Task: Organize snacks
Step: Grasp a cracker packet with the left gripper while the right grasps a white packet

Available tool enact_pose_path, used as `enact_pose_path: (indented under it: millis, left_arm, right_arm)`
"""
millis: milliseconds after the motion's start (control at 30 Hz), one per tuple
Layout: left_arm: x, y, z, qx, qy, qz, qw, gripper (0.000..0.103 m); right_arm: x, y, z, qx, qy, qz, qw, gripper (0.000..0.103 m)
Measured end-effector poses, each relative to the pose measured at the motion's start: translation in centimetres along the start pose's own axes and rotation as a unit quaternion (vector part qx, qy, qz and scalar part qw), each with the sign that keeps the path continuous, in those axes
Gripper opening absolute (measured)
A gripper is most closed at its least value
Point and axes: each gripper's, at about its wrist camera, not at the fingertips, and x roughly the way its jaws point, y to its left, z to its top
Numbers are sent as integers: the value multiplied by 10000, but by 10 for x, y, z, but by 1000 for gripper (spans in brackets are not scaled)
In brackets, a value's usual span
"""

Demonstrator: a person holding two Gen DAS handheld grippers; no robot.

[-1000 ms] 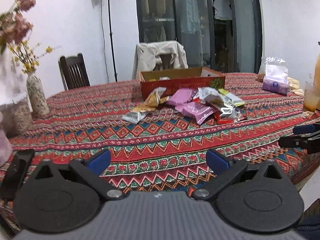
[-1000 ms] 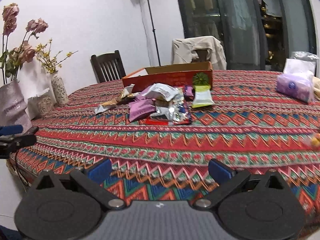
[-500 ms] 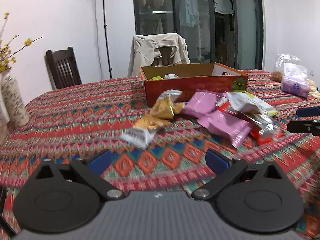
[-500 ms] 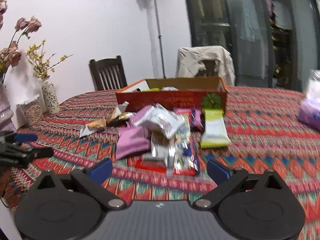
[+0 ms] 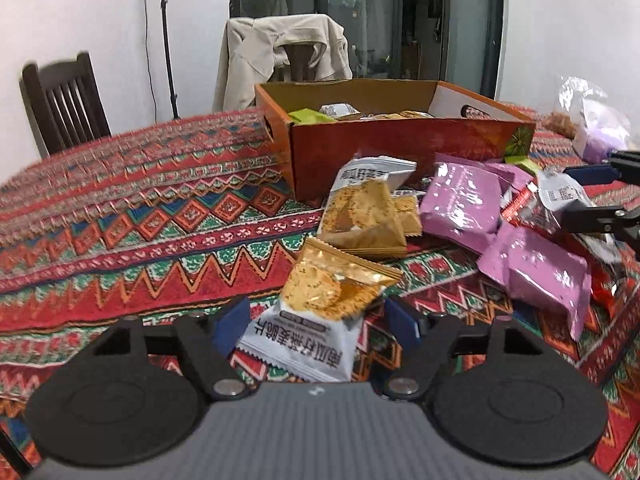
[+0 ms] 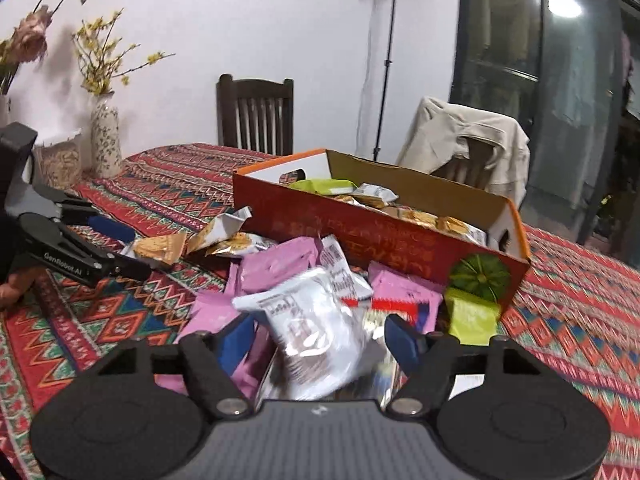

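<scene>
Snack packets lie heaped on the patterned tablecloth in front of an orange-red cardboard box [image 5: 400, 148] that holds several more. My left gripper [image 5: 317, 322] is low over the cloth, jaws closing, with a gold-and-white cracker packet [image 5: 320, 304] between its fingers; the pads do not visibly press it. My right gripper [image 6: 320, 338] is also closing, around a white-and-silver packet [image 6: 316, 328] on top of the pile, with a small gap at the right pad. Pink packets [image 5: 460, 204] and a green one [image 6: 468, 316] lie beside it. From each wrist the other gripper shows: the right gripper [image 5: 592, 196] and the left gripper [image 6: 100, 248].
The box [image 6: 360, 232] stands just behind the pile. A flower vase [image 6: 105, 132] is at the table's left edge, and a clear bag with purple contents [image 5: 600, 128] at the right. A dark wooden chair [image 5: 64, 100] and a chair draped with a beige jacket [image 5: 280, 52] stand behind the table.
Both grippers have travelled forward across the table to the snack pile. Their jaws have narrowed from fully wide, each now with a packet between its fingers.
</scene>
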Motion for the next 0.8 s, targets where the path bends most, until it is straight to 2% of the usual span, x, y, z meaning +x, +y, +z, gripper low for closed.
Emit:
enact_pose_path:
  millis: [33,67,100,133,200,367,500,700,800]
  left_arm:
    - [1,1,-1,-50,-61,-39,10000,75]
    - [0,1,-1,-56,-71,-65,9999,72]
    - [-1,0,-1,-45,-85,-63,9999,57]
    - [-4,-2,-1,-23,-107,-35,9999,50]
    - [-10,-7,-3,-24,-90,-5,10000,42]
    - [-38,-25,-13,-245,-197,-242,9992,41]
    - [-70,-44,-29,-542,-294,-264,9977,41]
    - [-120,-75,-61,-995,-313,-309,9941,41]
    - [-138,-89,-70,-968,-305,-386,9941,41]
  right_arm:
    - [3,-2,2,2,-3,7,10000,69]
    - [6,-4,4,31,11,24,10000,61]
    - [9,-6,5,83,56,90,9999,56]
    - [11,-8,5,157,111,136,9997,48]
    - [12,-10,4,295,141,155,9993,46]
    - [-6,-2,-5,414,110,-7,9991,44]
    - [-31,7,-16,633,92,-70,9979,44]
    - [-82,26,-49,1133,126,-112,9934,44]
    - [-103,35,-66,1232,195,-87,9922,44]
